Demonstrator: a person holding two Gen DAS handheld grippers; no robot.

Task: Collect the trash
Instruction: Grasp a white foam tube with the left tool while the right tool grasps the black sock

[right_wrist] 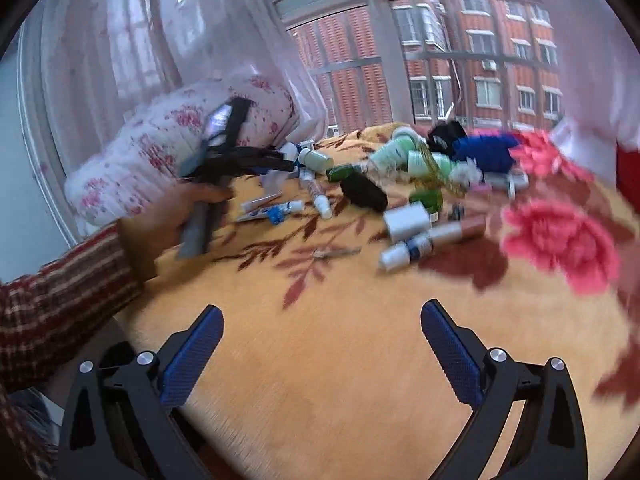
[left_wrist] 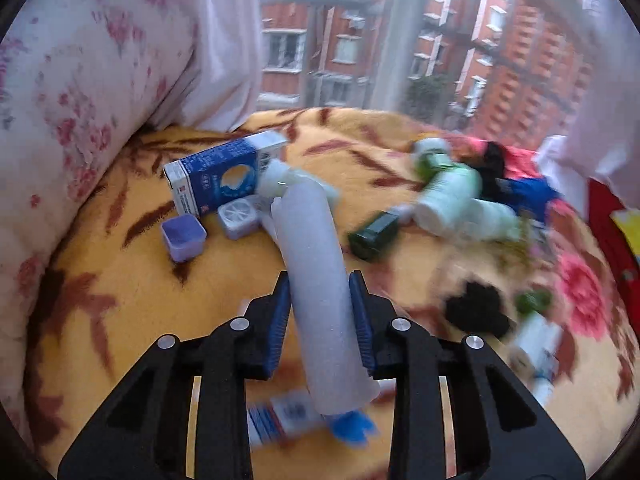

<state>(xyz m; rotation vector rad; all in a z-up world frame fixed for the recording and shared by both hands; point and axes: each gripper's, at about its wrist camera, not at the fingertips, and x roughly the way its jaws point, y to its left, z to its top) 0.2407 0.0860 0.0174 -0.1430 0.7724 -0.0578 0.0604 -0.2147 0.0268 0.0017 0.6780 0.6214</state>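
Observation:
My left gripper (left_wrist: 320, 284) is shut on a white foam tube (left_wrist: 316, 272) and holds it above the yellow flowered blanket (left_wrist: 120, 320). Trash lies around: a blue and white carton (left_wrist: 218, 174), two small purple tubs (left_wrist: 183, 236), a dark green bottle (left_wrist: 374, 236), pale green bottles (left_wrist: 452, 196). My right gripper (right_wrist: 322, 320) is open and empty, low over bare blanket (right_wrist: 320, 360). In the right wrist view the left gripper (right_wrist: 240, 160) shows in a hand at the left, beside the trash heap (right_wrist: 400, 184).
A flowered pillow (left_wrist: 72, 112) lies at the left against sheer curtains (right_wrist: 200, 32). A window behind shows brick buildings. Black items (left_wrist: 476, 310) and blue cloth (right_wrist: 484, 152) sit among the trash. A red object (left_wrist: 608, 224) is at the right edge.

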